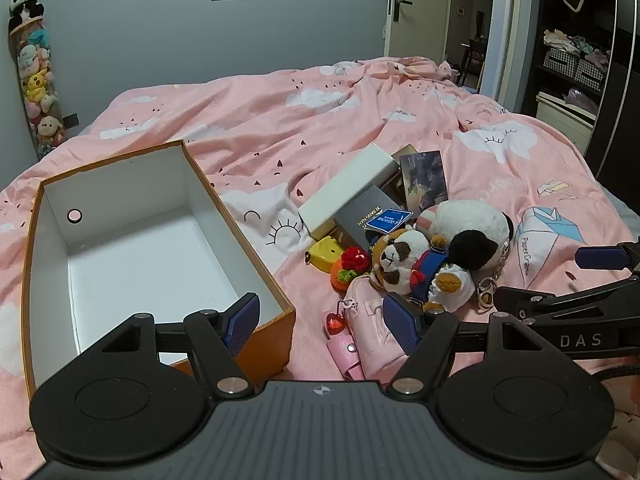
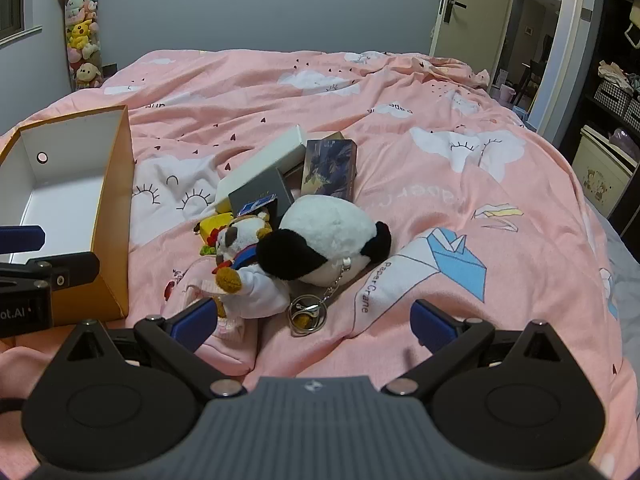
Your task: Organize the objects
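Observation:
An open orange box [image 1: 248, 240] with a white, empty inside sits on the pink bed at left; it also shows in the right wrist view [image 2: 116, 216]. Beside it lies a pile: a black-and-white panda plush [image 1: 472, 224] [image 2: 328, 236], a small cat plush [image 1: 404, 260] [image 2: 240, 244], a pink pouch [image 1: 372, 328], a red-orange knitted toy [image 1: 352, 266], a yellow item [image 1: 326, 252], a white box [image 1: 348, 188] [image 2: 264, 160], a grey box [image 1: 368, 216] and a dark picture box [image 1: 426, 176] [image 2: 330, 168]. My left gripper [image 1: 320, 320] is open above the box corner and pouch. My right gripper [image 2: 316, 320] is open, just short of the panda's keyring [image 2: 308, 312].
The pink duvet [image 2: 400, 120] covers the bed. A tall holder of plush toys [image 1: 36, 76] stands at the back left wall. A door [image 1: 412, 4] and dark wardrobe shelves [image 1: 576, 60] are at the back right.

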The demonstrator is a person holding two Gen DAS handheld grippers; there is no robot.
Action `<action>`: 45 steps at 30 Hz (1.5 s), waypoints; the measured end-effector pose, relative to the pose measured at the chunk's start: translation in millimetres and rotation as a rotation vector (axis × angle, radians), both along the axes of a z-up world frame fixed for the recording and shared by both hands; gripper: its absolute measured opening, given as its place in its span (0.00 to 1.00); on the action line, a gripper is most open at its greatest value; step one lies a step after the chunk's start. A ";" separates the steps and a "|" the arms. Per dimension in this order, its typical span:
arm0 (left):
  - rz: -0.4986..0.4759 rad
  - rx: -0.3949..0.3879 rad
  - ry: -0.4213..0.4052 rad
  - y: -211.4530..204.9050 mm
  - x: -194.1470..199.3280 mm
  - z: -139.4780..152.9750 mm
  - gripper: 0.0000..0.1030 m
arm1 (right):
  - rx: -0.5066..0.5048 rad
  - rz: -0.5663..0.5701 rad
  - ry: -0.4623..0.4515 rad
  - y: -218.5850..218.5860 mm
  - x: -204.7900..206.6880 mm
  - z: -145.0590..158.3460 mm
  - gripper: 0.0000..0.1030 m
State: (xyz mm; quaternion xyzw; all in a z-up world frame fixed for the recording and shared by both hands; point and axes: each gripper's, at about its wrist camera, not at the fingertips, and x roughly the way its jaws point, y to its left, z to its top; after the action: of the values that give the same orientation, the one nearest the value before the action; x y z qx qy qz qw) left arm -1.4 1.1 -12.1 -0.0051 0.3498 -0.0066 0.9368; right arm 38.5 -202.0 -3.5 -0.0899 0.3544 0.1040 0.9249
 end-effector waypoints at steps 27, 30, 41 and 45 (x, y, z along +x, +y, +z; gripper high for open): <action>-0.119 -0.055 0.060 1.7 18.7 3.6 0.68 | 0.022 0.022 0.054 -2.3 19.4 -0.6 0.99; -0.155 -0.068 0.081 1.0 30.3 5.4 0.63 | 0.015 0.032 0.043 -2.7 27.9 4.9 0.98; -0.165 -0.242 0.222 -6.4 94.9 -5.6 0.55 | 0.033 0.085 0.097 -3.9 89.1 21.8 0.61; -0.156 -0.284 0.284 -12.3 112.6 -18.3 0.55 | 0.042 0.151 0.158 9.2 113.9 16.3 0.52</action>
State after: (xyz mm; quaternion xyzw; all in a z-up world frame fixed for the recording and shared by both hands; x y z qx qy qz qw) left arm 111.3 -11.2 -30.4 -0.1109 0.4730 -0.1276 0.8647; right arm 152.4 -192.8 12.8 -0.0883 0.4164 0.1877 0.8852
